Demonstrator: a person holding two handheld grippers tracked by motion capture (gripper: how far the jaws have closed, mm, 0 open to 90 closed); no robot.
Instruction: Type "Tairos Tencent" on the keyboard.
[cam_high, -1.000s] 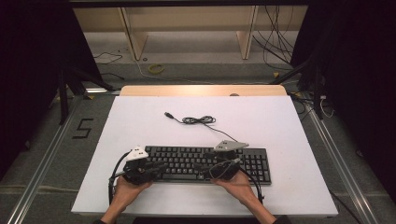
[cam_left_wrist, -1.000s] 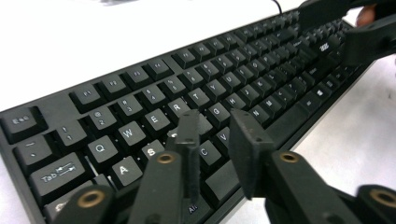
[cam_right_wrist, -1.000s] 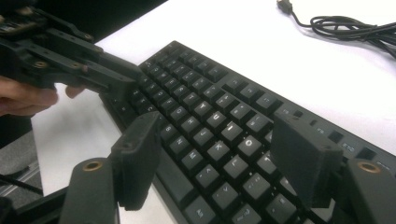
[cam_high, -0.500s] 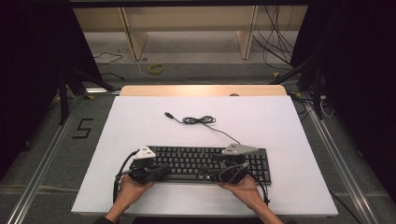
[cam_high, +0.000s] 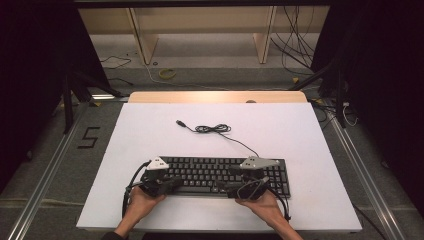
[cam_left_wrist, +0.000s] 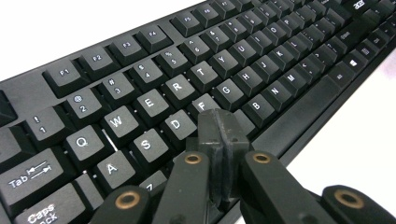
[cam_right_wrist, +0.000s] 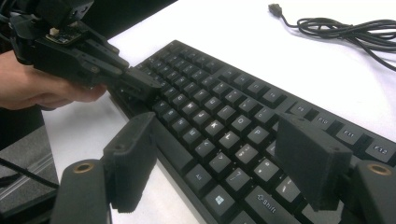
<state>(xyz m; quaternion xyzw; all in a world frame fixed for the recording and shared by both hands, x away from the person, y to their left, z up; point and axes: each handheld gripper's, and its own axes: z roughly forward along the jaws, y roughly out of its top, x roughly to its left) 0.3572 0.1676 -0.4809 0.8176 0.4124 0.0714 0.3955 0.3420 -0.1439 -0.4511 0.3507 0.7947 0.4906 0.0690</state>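
Two grippers: both at keyboard (cam_high: 220, 174), near desk (cam_high: 300, 130) edge
Left gripper (cam_left_wrist: 219, 128): closed, empty, tip over F/G keys
Right gripper (cam_right_wrist: 215, 158): wide open, straddling keyboard's right end, nothing held
Keyboard axis: left-right
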